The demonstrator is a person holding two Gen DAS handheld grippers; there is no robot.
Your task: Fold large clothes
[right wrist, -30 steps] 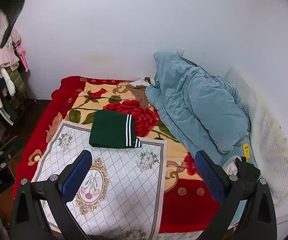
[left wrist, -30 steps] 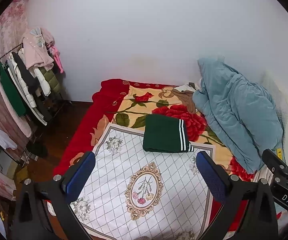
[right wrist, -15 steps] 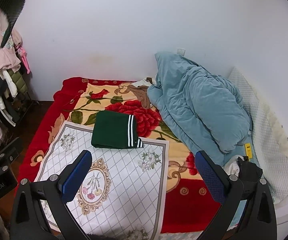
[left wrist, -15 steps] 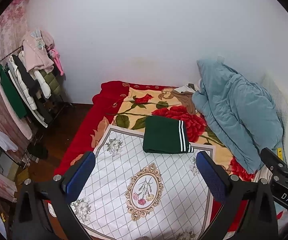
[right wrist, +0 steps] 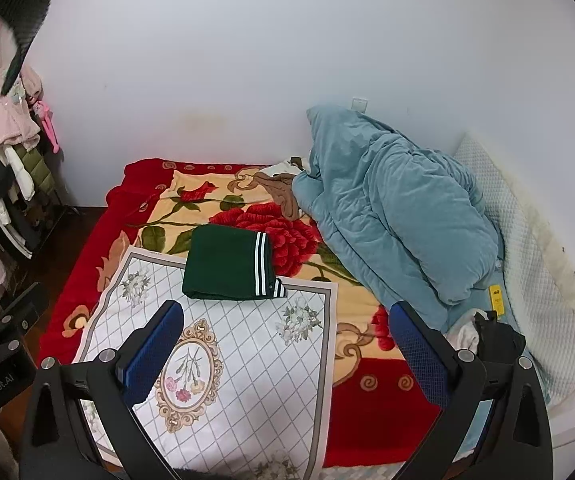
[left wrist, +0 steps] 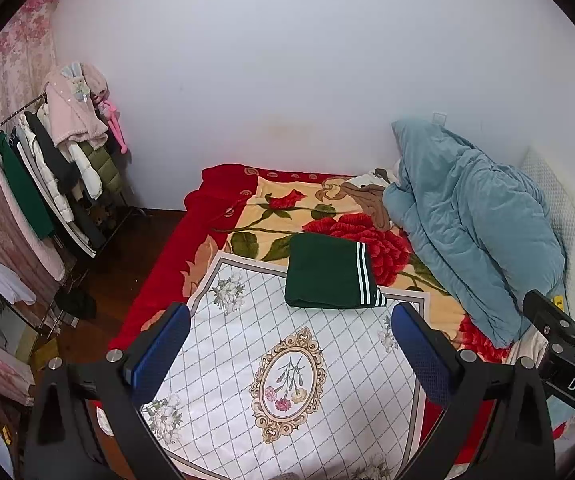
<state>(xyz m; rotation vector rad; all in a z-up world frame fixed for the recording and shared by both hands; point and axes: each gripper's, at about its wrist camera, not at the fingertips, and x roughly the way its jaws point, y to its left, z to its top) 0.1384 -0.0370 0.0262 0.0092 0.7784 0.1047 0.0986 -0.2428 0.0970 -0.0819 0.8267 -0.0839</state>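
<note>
A dark green garment with white stripes lies folded flat on the far edge of a white patterned cloth on the bed. It also shows in the right wrist view on the same cloth. My left gripper is open and empty, held above the cloth, short of the garment. My right gripper is open and empty too, above the cloth's right part. The right gripper's body shows at the right edge of the left wrist view.
A red floral blanket covers the bed. A blue quilt is heaped at the right by the wall, with a white pillow behind it. A clothes rack stands on the left over dark floor.
Both grippers have drawn back and risen slightly, so the bed and garment sit a little lower and farther in view. The garment has not moved.
</note>
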